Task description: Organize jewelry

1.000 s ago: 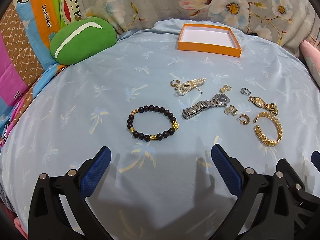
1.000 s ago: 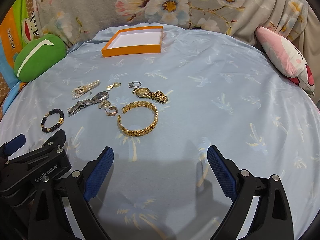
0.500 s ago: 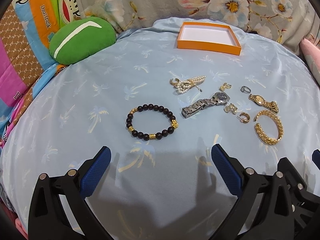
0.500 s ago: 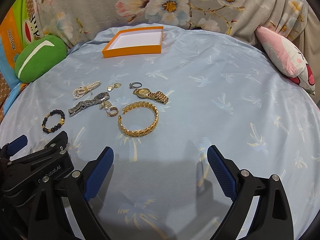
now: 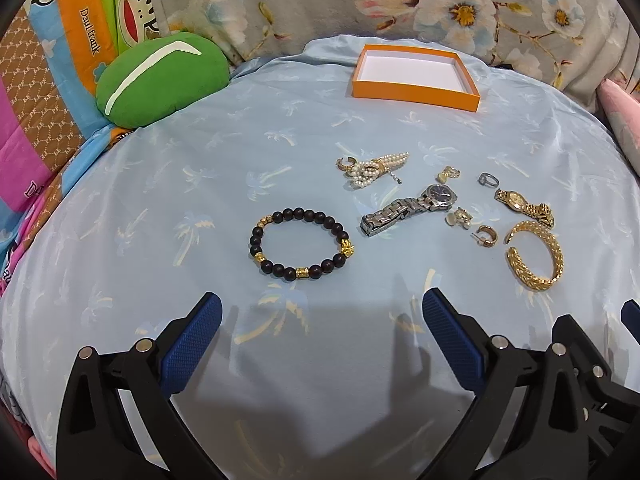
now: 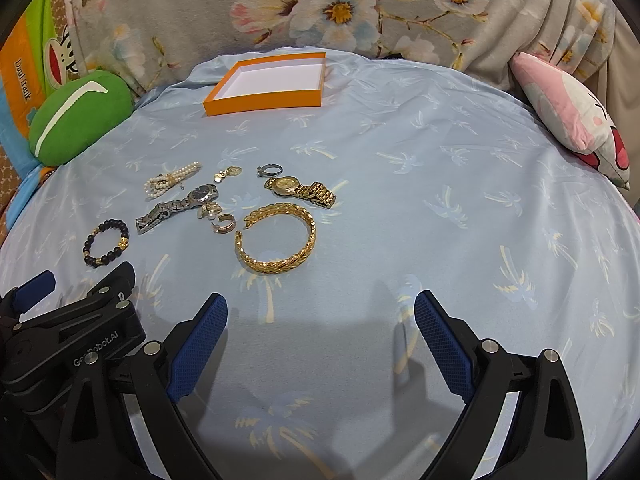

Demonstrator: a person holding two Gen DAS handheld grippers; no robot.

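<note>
Across the whole working area lies a light blue sheet (image 5: 168,184) printed with palm trees. At its left edge rests a green cushion (image 5: 160,78); at the right edge, in the right wrist view, a pink pillow (image 6: 568,116). At the far side sits an orange box (image 5: 416,74), a shallow tray with a white floor and nothing in it.

Left gripper (image 5: 322,334): jaws spread wide, holding nothing, poised above the sheet short of the black bead bracelet (image 5: 300,243). Right gripper (image 6: 320,338): jaws likewise spread wide and holding nothing, short of the gold cuff bangle (image 6: 276,238).

All jewelry lies loose on the sheet between the grippers and the box:
- silver watch (image 5: 408,208), near the centre of the group;
- gold watch (image 6: 302,189), beyond the bangle;
- pearl strand (image 5: 374,168), bunched, beyond the silver watch;
- gold hoop earring (image 5: 486,236), between silver watch and bangle;
- silver ring (image 6: 270,169), just beyond the gold watch;
- several smaller gold pieces near the silver watch, possibly earrings; detail too fine to confirm.
</note>
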